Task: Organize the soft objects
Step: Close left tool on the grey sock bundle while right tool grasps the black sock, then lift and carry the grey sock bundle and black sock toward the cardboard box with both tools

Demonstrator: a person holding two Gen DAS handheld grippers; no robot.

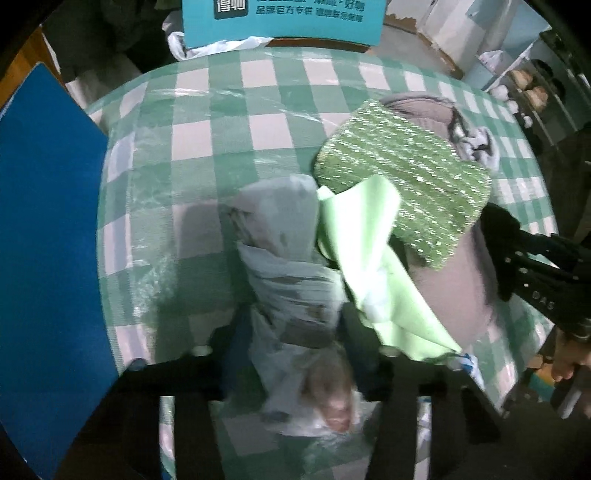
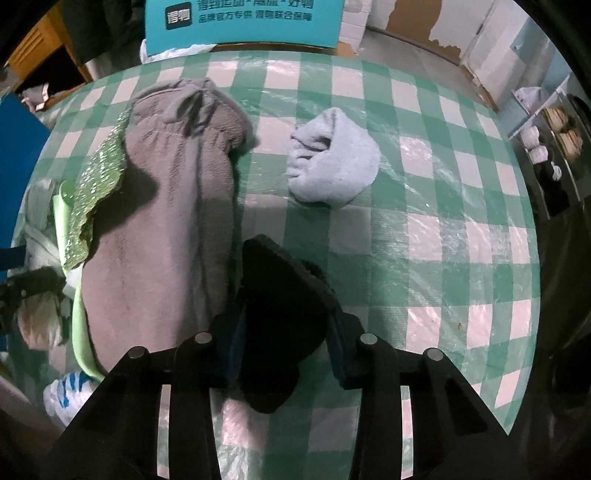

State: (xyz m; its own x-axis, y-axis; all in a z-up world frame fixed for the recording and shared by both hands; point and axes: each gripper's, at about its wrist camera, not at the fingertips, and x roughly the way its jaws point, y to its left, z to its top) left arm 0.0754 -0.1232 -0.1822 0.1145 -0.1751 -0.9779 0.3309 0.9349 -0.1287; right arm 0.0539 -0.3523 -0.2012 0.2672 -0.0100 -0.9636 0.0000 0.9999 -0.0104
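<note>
My left gripper (image 1: 295, 332) points down at the table, shut on a crumpled white-grey plastic bag bundle (image 1: 291, 284) that fills the gap between its fingers. My right gripper (image 2: 284, 332) is shut on a black soft pad (image 2: 280, 280), which sticks out ahead of the fingers. Between the two grippers lies a pile: a brown-grey fleece garment (image 2: 166, 229), a glittery green scouring cloth (image 1: 402, 181) across its top, and a pale green cloth (image 1: 373, 258) under that. A light grey rolled towel (image 2: 332, 158) lies alone further back.
The green-and-white checked tablecloth (image 2: 443, 240) has a clear plastic cover. A blue board (image 1: 48, 240) stands at the left edge, and a teal printed box (image 1: 280, 18) sits at the far edge. A shelf with bowls (image 2: 546, 140) is at the right. A blue-striped white item (image 2: 66, 391) lies near left.
</note>
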